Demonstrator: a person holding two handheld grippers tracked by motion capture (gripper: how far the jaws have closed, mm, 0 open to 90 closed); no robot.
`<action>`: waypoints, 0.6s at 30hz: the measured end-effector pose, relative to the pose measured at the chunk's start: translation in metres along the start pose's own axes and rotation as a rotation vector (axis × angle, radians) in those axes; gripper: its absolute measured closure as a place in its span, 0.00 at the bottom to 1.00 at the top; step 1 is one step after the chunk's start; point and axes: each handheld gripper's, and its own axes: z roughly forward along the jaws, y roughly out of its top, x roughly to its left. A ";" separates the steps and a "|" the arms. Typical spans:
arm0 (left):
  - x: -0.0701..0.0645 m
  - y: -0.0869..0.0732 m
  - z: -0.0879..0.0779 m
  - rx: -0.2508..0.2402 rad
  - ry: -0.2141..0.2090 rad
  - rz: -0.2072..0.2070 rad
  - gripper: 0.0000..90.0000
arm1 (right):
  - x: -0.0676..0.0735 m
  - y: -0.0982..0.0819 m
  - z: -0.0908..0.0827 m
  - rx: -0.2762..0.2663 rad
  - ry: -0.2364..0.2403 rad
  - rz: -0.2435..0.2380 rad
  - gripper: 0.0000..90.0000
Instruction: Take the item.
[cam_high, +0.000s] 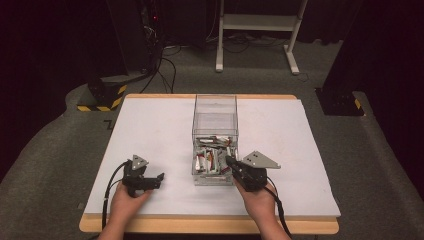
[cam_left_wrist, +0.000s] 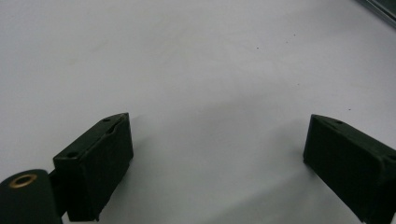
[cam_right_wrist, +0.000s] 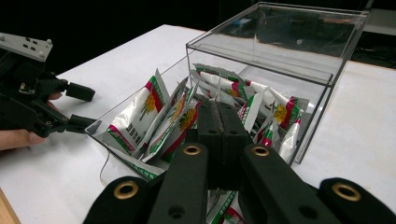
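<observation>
A clear plastic box stands mid-table, its near half packed with white, red and green sachets. My right gripper is shut, its tips over the box's near right corner. In the right gripper view the jaws meet with nothing visible between them, just above the sachets inside the box. My left gripper rests on the white tabletop left of the box, open and pointing toward it. The left gripper view shows its jaws wide apart over bare white surface. The right gripper view also catches the left gripper.
The white table surface has a wooden rim along the near edge. Beyond the table are a black stand with yellow-black striped base, cables, and a white frame on grey carpet.
</observation>
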 end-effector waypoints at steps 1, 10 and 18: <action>0.000 0.000 0.000 0.000 0.000 0.000 0.09 | 0.000 0.000 -0.001 -0.004 -0.003 0.001 1.00; 0.000 0.000 0.000 0.001 0.000 0.001 0.09 | 0.000 0.004 -0.006 -0.031 -0.009 -0.004 1.00; 0.000 0.000 0.000 0.000 0.000 0.000 0.09 | -0.001 0.007 -0.012 -0.057 -0.015 -0.002 1.00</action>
